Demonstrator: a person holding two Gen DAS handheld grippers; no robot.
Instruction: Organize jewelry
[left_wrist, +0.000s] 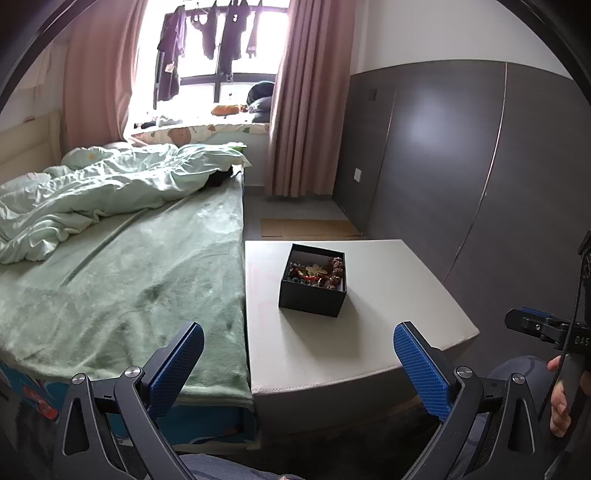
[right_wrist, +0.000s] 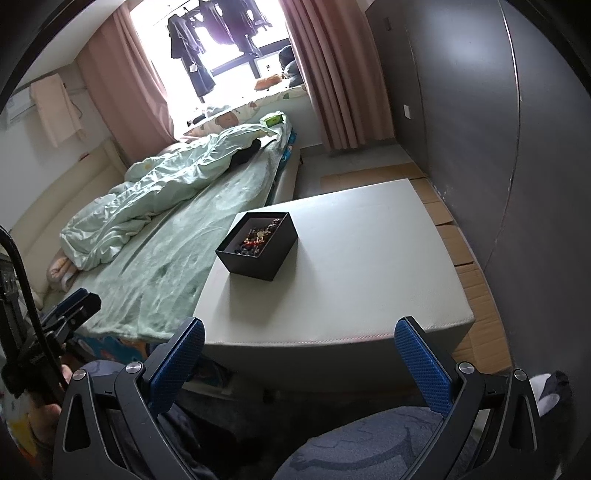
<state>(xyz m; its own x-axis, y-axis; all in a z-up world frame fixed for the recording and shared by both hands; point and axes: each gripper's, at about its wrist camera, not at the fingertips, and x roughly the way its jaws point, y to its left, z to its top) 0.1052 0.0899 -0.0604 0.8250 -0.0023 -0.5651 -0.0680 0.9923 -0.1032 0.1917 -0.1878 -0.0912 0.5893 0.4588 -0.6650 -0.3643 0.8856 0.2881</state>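
Note:
A black open box (left_wrist: 312, 297) stands on a white low table (left_wrist: 388, 325) beside the bed. It holds a heap of jewelry (left_wrist: 318, 274): beads, a red piece and a pale flower-shaped piece. My left gripper (left_wrist: 299, 363) is open and empty, held back over the table's near edge, well short of the box. The right wrist view shows the same box (right_wrist: 258, 254) and jewelry (right_wrist: 258, 236) on the table (right_wrist: 369, 266). My right gripper (right_wrist: 300, 360) is open and empty, in front of the table's near edge. Each gripper appears at the edge of the other's view.
A bed with a green blanket (left_wrist: 129, 280) and a rumpled quilt (left_wrist: 92, 192) lies against the table's left side. A grey wardrobe wall (left_wrist: 461, 147) runs along the right. Cardboard sheets (right_wrist: 469, 258) lie on the floor beside the table. Pink curtains (left_wrist: 306, 110) frame the window.

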